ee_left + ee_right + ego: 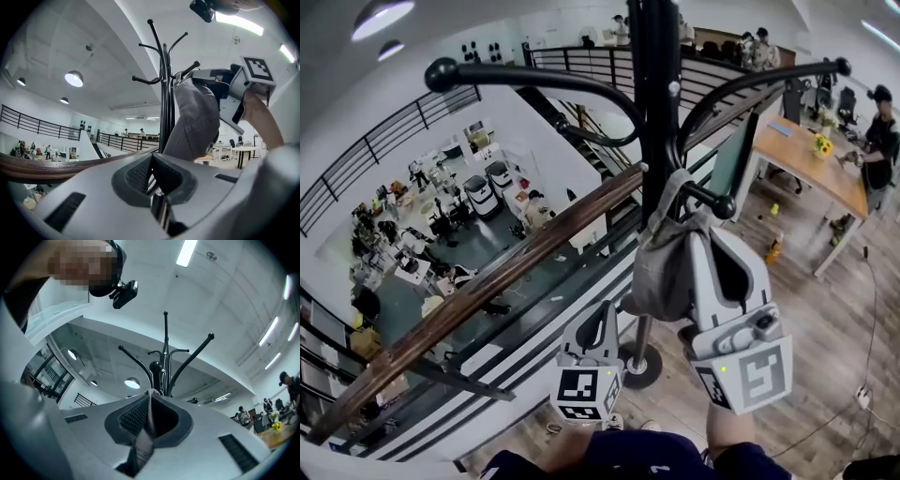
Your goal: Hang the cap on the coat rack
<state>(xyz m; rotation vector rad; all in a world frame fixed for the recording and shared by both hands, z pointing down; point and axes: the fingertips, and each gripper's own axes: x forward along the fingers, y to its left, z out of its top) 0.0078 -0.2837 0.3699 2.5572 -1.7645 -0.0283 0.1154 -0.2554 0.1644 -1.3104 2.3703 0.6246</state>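
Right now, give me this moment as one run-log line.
right gripper: jaws shut on grey cap | cap: at coat rack lower hook | left gripper: jaws shut, empty

Head view: the coat rack [654,112] runs off the top edge, so its crown is lost, and my left gripper [598,323] covers part of its round base [645,370] (the rest shows beside the marker cube [581,392]). The cap [661,272] drapes over my right gripper [149,420], hiding its tips there; the right gripper view gives only a pinched strip of fabric, the rest sunk behind the gripper's body. Down on the lower floor the people [441,225] are too small to tell apart.
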